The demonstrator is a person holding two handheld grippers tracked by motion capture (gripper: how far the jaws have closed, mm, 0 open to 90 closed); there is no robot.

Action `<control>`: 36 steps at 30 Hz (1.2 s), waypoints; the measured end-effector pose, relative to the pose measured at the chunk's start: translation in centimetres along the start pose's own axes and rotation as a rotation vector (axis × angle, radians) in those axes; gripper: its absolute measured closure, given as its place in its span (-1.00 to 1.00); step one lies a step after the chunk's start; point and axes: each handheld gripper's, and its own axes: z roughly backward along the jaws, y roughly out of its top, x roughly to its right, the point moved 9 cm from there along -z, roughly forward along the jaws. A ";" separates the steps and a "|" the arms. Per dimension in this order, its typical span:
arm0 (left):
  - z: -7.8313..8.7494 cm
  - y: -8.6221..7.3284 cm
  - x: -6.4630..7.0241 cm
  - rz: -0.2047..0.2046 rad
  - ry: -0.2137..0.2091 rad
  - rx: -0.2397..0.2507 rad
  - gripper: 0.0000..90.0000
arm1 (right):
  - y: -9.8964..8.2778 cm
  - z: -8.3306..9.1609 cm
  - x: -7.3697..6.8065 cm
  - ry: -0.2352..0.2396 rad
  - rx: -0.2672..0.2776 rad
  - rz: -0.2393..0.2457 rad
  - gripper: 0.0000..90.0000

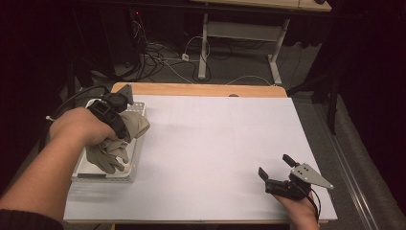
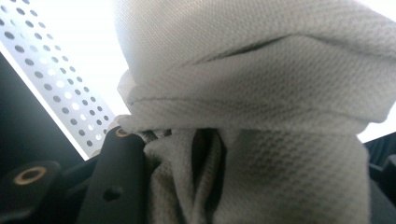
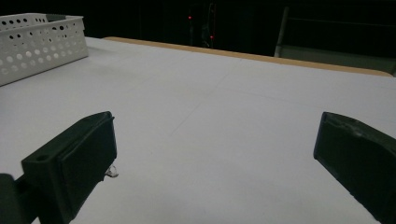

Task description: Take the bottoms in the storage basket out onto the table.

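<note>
A bundle of beige knit cloth [image 1: 114, 152] hangs over the white perforated basket [image 1: 120, 177] at the table's left, its lower folds draping into the basket. My left gripper [image 1: 125, 128] is shut on the upper part of the cloth, with the hand above the basket. In the left gripper view the cloth [image 2: 261, 93] bunches between the black jaws of my left gripper [image 2: 252, 168], close to the lens. My right gripper [image 1: 275, 165] rests at the table's near right, open and with nothing between its jaws. In its own view the right gripper [image 3: 217, 154] points over bare white table.
The white table cover [image 1: 215, 139] spreads between the two hands, with a wooden edge [image 1: 201, 89] at the far side. In the right gripper view the basket [image 3: 42, 46] stands at far left. Desk legs and cables lie on the floor beyond.
</note>
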 end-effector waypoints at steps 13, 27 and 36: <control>1.4 2.8 4.3 -0.086 0.017 0.001 0.20 | 0.1 0.1 -0.1 0.002 0.002 0.006 -1.00; 3.8 6.7 10.2 -0.225 -0.022 0.070 0.19 | 0.2 0.1 -0.1 0.002 0.006 0.007 -1.00; 3.6 8.3 12.9 -0.264 -0.046 0.090 0.19 | 0.3 0.1 -0.1 0.004 0.010 0.011 -1.00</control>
